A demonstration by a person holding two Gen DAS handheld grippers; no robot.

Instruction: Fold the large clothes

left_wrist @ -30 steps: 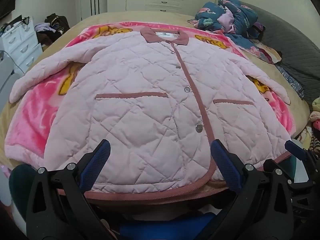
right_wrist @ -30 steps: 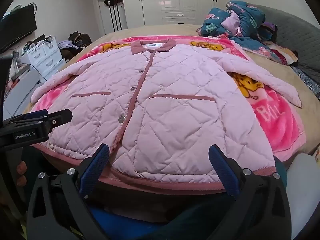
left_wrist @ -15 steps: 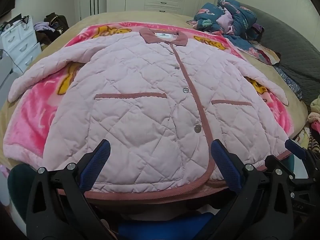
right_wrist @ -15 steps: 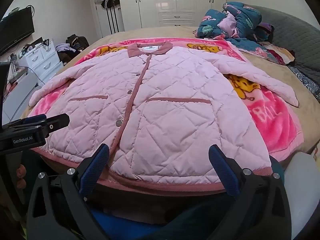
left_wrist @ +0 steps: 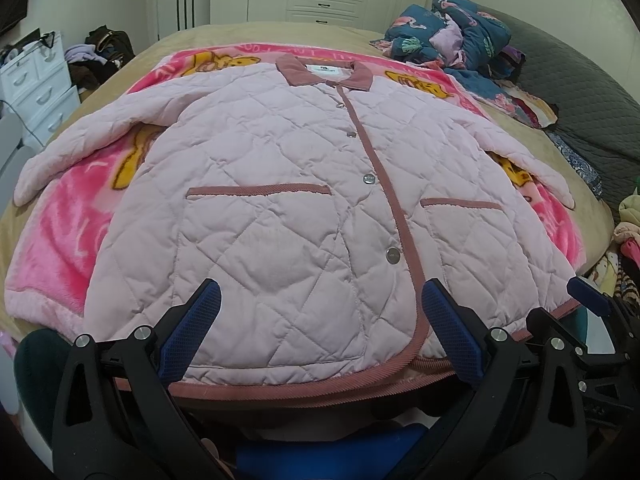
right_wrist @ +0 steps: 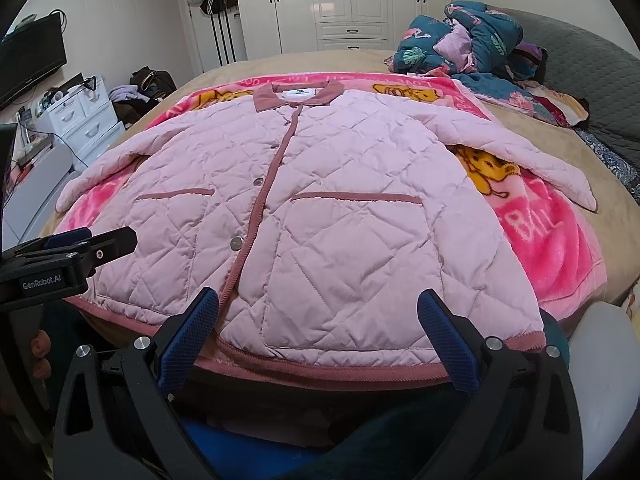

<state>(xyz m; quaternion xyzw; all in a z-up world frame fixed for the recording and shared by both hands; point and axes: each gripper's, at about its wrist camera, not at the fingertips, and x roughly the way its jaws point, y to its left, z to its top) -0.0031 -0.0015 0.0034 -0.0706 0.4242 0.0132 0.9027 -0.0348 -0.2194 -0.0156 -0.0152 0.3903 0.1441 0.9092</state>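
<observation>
Both hand-held grippers, left (left_wrist: 320,334) and right (right_wrist: 318,336), hover wide apart-fingered over the pink quilted jacket's (left_wrist: 288,208) hem on the bed (right_wrist: 320,62).

Even, soft indoor light; sharp focus, with fisheye bending and dark corners.

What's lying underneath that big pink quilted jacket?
A bright pink cartoon blanket shows around the quilted jacket, spread over a tan bed cover. The blanket's middle is hidden beneath the jacket.

Pink quilted jacket (left_wrist: 280,208) flat on bed (left_wrist: 224,36)
</observation>
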